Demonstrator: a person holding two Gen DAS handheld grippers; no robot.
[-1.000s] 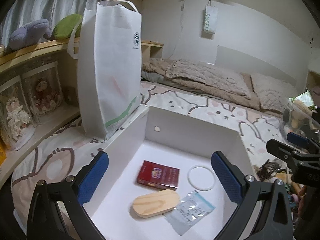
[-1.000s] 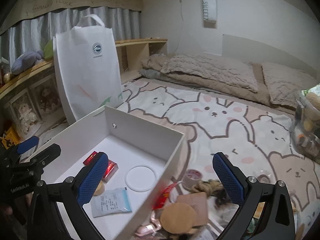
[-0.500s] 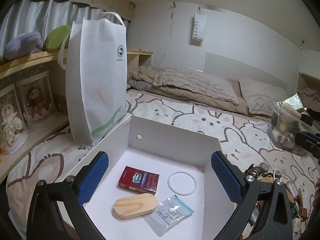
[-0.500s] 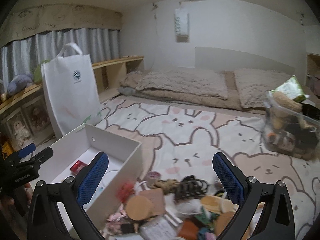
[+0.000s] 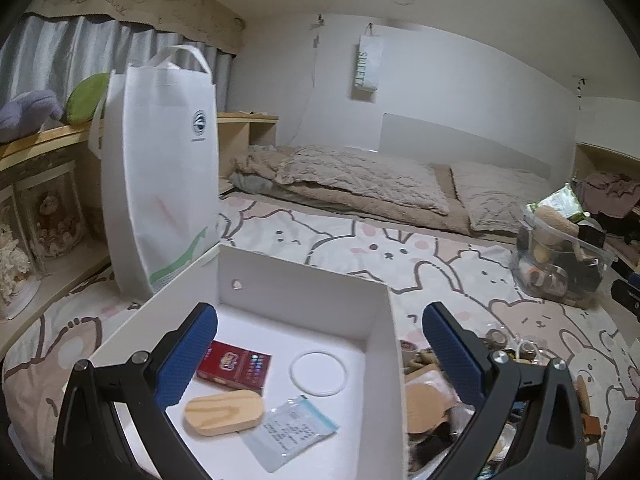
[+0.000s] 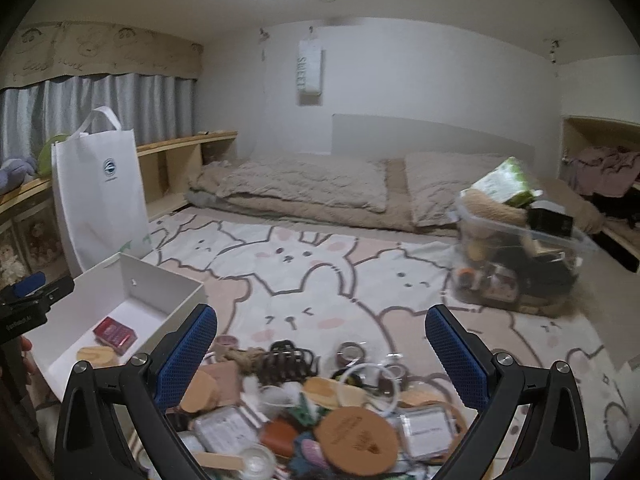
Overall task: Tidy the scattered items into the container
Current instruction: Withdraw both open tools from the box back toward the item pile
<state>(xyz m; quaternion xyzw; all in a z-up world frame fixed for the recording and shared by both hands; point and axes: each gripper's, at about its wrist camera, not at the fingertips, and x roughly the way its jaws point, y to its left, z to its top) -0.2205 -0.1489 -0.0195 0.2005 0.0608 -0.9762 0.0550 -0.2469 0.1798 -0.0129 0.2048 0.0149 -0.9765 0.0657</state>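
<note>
Below the left claw [image 5: 320, 354], whose blue pads stand wide apart and released, sits the white box [image 5: 304, 284] on the bed [image 5: 440, 272]. Inside it lie a red packet [image 5: 236, 366], a white ring [image 5: 318, 372], a wooden oval [image 5: 224, 414] and a clear sachet [image 5: 288, 436], all between or just under the pads, touched by neither. A white tote bag [image 5: 160, 184] stands upright just behind the box's left wall

Under the right claw [image 6: 320, 354], likewise spread and gripping nothing, the heap of scattered items [image 6: 312, 412] lies on the bed between the pads, a round wooden disc [image 6: 356, 440] nearest. The white box [image 6: 160, 284] sits to the left of the heap; a clear tub [image 6: 516, 264] stands well apart to the right
</note>
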